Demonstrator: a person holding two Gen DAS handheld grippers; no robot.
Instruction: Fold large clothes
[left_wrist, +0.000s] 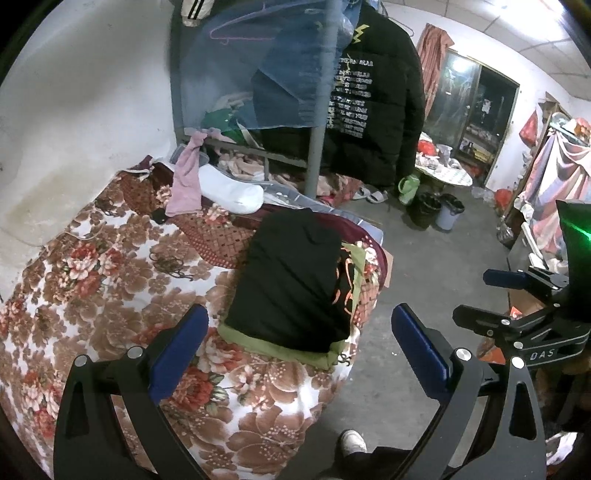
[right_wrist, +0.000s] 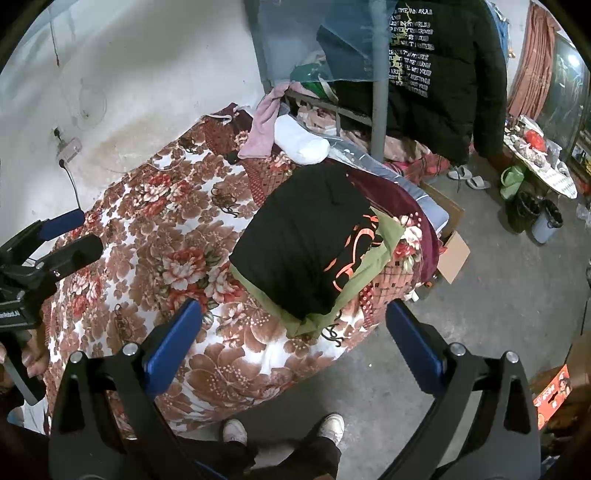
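A folded black garment (left_wrist: 291, 280) with orange print lies on top of a folded olive-green garment (left_wrist: 295, 352) at the corner of the bed with the floral blanket (left_wrist: 110, 280). The stack also shows in the right wrist view, black (right_wrist: 306, 236) on green (right_wrist: 388, 236). My left gripper (left_wrist: 295, 332) is open and empty, held above the near edge of the stack. My right gripper (right_wrist: 291, 328) is open and empty, also above the stack's near edge. The right gripper shows at the right of the left wrist view (left_wrist: 480, 299), and the left gripper at the left of the right wrist view (right_wrist: 77, 236).
A white pillow roll (left_wrist: 232, 192) and pink cloth (left_wrist: 188, 177) lie at the bed's far end by a bunk-bed post (left_wrist: 317, 147). A black jacket (left_wrist: 376, 103) hangs there. Buckets (left_wrist: 439, 214) stand on the concrete floor. My shoes (right_wrist: 284, 428) are beside the bed.
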